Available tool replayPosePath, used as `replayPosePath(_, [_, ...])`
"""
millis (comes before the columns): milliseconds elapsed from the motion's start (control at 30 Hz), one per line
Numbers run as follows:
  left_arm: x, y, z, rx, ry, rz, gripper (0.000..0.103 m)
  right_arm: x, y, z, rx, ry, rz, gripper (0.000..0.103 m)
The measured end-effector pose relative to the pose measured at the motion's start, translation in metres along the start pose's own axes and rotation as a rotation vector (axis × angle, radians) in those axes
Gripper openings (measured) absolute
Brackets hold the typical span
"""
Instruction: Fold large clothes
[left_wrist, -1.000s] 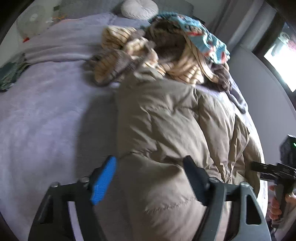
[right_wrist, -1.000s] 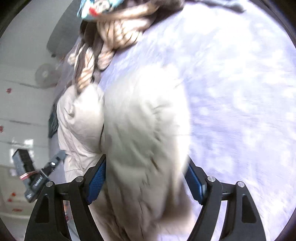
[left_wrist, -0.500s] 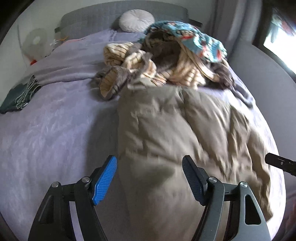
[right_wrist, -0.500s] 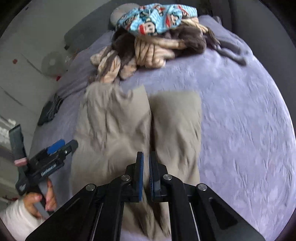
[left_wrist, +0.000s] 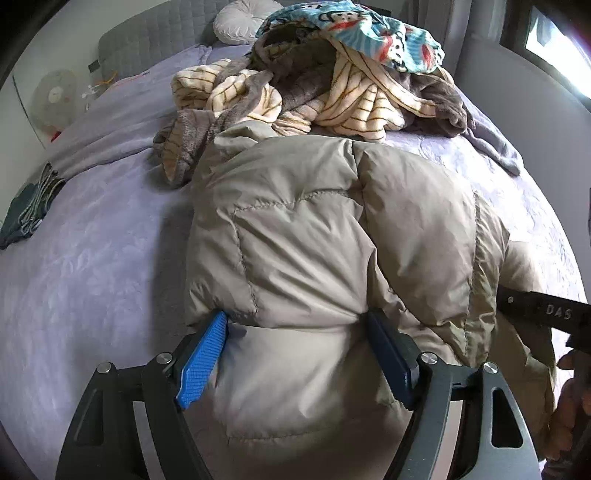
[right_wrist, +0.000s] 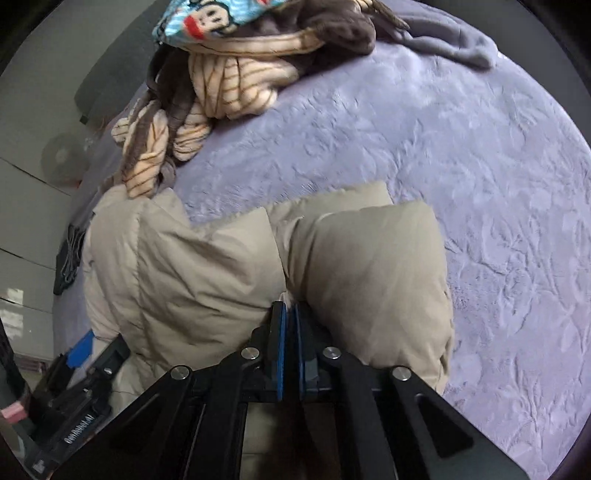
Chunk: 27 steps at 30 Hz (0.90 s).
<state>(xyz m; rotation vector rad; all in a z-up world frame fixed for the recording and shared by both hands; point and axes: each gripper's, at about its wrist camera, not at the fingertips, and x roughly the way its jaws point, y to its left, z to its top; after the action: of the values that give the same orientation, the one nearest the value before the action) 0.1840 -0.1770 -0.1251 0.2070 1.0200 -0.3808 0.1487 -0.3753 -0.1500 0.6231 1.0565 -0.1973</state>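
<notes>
Right, your left gripper (left_wrist: 295, 354) is spread wide, and the tan puffer jacket (left_wrist: 332, 236) bulges between its two fingers, one blue pad (left_wrist: 203, 358) at the jacket's left edge and the dark one on the right. Nothing is pinched there; the fabric just sits in the gap. Your right gripper (right_wrist: 290, 347) has its pads pressed together at the near edge of the jacket (right_wrist: 207, 273), right in the crease between two puffy panels, clamped on a thin bit of the fabric.

One jacket, lying on the lilac bed (right_wrist: 461, 155), its near end under both grippers. Beyond it, touching its far end, one heap of other clothes: a cream striped fleece (left_wrist: 354, 107), a brown fleece piece (left_wrist: 299, 62) and a blue cartoon-print garment (left_wrist: 369, 33) on top. One round white cushion (left_wrist: 243, 18) sits at the headboard, one dark folded item (left_wrist: 26, 210) at the bed's left edge, one grey garment (right_wrist: 447, 40) far right.
</notes>
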Motion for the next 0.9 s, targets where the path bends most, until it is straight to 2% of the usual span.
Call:
replayPosePath(133, [-0.005, 0.000, -0.001, 0.014, 0.005, 0.005, 0.081, 0.005, -0.003, -0.001, 0.018, 0.000, 0.014, 0.001])
replayPosePath(333, [-0.018, 0.010, -0.004, -0.016, 0.033, -0.002, 0.081, -0.019, 0.011, -0.006, -0.015, -0.002, -0.011, 0.007])
replayPosePath(367, [-0.021, 0.011, -0.006, -0.019, 0.038, -0.003, 0.084, -0.025, 0.013, -0.008, -0.024, -0.003, -0.015, 0.008])
replayPosePath(400, [-0.025, 0.013, -0.008, -0.024, 0.043, 0.000, 0.092, -0.030, 0.015, -0.009, -0.031, -0.003, -0.018, 0.009])
replayPosePath(433, [-0.028, 0.015, -0.009, -0.030, 0.041, 0.006, 0.103, -0.035, 0.016, -0.011, -0.035, -0.003, -0.021, 0.013])
replayPosePath(500, [-0.040, 0.019, -0.015, -0.043, 0.024, 0.010, 0.103, -0.046, 0.016, -0.016, -0.039, -0.005, -0.019, 0.031])
replayPosePath(567, [-0.046, 0.021, -0.020, -0.054, 0.040, 0.018, 0.103, -0.058, 0.018, -0.024, -0.047, -0.009, -0.020, 0.046])
replayPosePath(633, [-0.054, 0.024, -0.026, -0.052, 0.054, 0.034, 0.103, -0.068, 0.020, -0.033, -0.065, -0.006, -0.033, 0.046])
replayPosePath(733, [-0.076, 0.028, -0.037, -0.057, 0.031, 0.052, 0.103, -0.084, 0.029, -0.051, -0.109, -0.003, -0.064, 0.047])
replayPosePath(833, [-0.099, 0.034, -0.050, -0.066, 0.015, 0.069, 0.103, -0.101, 0.035, -0.074, -0.134, 0.000, -0.079, 0.064])
replayPosePath(900, [-0.110, 0.038, -0.059, -0.081, 0.028, 0.045, 0.103, -0.110, 0.037, -0.091, -0.142, 0.010, -0.088, 0.077])
